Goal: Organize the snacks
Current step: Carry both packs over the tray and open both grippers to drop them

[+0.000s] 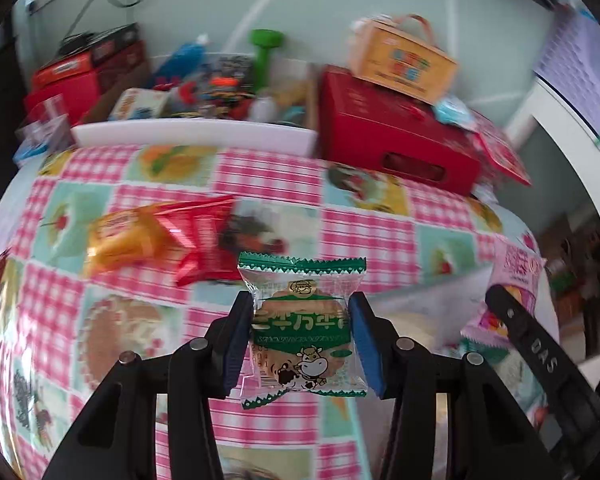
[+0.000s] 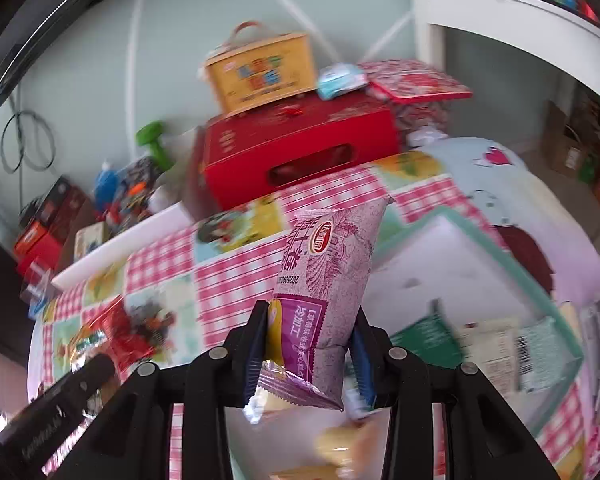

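With the left tool (image 1: 302, 344) clamped on the green cow-print biscuit packet (image 1: 304, 328) and the right tool (image 2: 312, 354) clamped on the purple snack bar (image 2: 328, 292), both held above the checked surface (image 1: 260, 176), lower each over the green-rimmed tray (image 2: 512, 248) before releasing.

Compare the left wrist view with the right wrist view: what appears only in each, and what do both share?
Only the left wrist view shows the left gripper, jaws shut on the green cow-print snack packet, and an orange-and-red packet lying clearly on the cloth.

Only the right wrist view shows the right gripper shut on the purple snack packet, above a green-rimmed white tray holding packets.

Both show the red box, the yellow carry box on it, and the pink checked tablecloth.
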`<state>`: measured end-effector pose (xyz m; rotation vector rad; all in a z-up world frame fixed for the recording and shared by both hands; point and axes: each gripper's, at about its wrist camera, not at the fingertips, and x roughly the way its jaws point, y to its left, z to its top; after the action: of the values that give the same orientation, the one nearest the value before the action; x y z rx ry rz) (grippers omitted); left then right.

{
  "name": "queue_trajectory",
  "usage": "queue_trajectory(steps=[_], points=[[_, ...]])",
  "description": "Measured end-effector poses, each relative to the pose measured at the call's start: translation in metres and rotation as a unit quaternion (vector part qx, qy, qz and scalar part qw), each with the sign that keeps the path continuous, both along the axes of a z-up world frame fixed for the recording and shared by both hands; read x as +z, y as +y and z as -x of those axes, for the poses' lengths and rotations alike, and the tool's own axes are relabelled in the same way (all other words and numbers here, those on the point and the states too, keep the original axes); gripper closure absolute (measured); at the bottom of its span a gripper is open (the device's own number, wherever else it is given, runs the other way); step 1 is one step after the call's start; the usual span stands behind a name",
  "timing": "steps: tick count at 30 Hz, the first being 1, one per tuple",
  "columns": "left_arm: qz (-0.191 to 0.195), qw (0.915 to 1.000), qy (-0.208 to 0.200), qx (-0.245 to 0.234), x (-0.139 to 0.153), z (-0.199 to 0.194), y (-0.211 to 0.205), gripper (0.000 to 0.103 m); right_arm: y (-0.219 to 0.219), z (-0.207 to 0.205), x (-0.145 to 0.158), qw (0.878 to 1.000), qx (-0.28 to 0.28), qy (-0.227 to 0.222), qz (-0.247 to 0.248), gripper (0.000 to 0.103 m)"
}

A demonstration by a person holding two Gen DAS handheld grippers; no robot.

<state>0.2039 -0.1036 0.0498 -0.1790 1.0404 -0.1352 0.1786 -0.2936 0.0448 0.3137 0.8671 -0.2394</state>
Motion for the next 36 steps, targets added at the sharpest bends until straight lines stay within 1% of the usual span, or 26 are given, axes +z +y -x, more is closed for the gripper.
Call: queue_trajectory(steps=[5, 8, 11, 14, 17, 22, 34, 36], points=[[0.001, 0.9983, 0.0, -0.059, 0.002, 0.008, -0.049, 0.053, -0.055, 0.015, 0.005, 0.998, -0.06, -0.003, -0.002, 0.062], [-0.009, 0.9965, 0.0, -0.083, 0.002, 0.013, -0.073, 0.053, -0.083, 0.022, 0.006, 0.996, -0.091, -0.001, -0.001, 0.062], [-0.017, 0.9944, 0.004, -0.104, 0.0, 0.019, -0.091, 0.053, -0.103, 0.028, 0.002, 0.994, -0.109, 0.003, 0.001, 0.062], [-0.025, 0.9928, 0.01, -0.116, -0.005, 0.022, -0.104, 0.053, -0.117, 0.03, -0.006, 0.993, -0.119, 0.015, -0.01, 0.062], [-0.036, 0.9919, 0.017, -0.121, -0.011, 0.022, -0.11, 0.053, -0.12, 0.027, -0.014, 0.993, -0.116, 0.022, -0.021, 0.062], [-0.041, 0.9911, 0.021, -0.125, -0.013, 0.024, -0.115, 0.053, -0.114, 0.021, -0.022, 0.994, -0.102, 0.029, -0.028, 0.062], [-0.035, 0.9908, 0.033, -0.127, -0.014, 0.022, -0.114, 0.052, -0.103, 0.013, -0.028, 0.995, -0.084, 0.039, -0.025, 0.062], [-0.031, 0.9911, 0.037, -0.124, -0.015, 0.021, -0.113, 0.047, -0.103, 0.013, -0.028, 0.996, -0.081, 0.04, -0.024, 0.062]])
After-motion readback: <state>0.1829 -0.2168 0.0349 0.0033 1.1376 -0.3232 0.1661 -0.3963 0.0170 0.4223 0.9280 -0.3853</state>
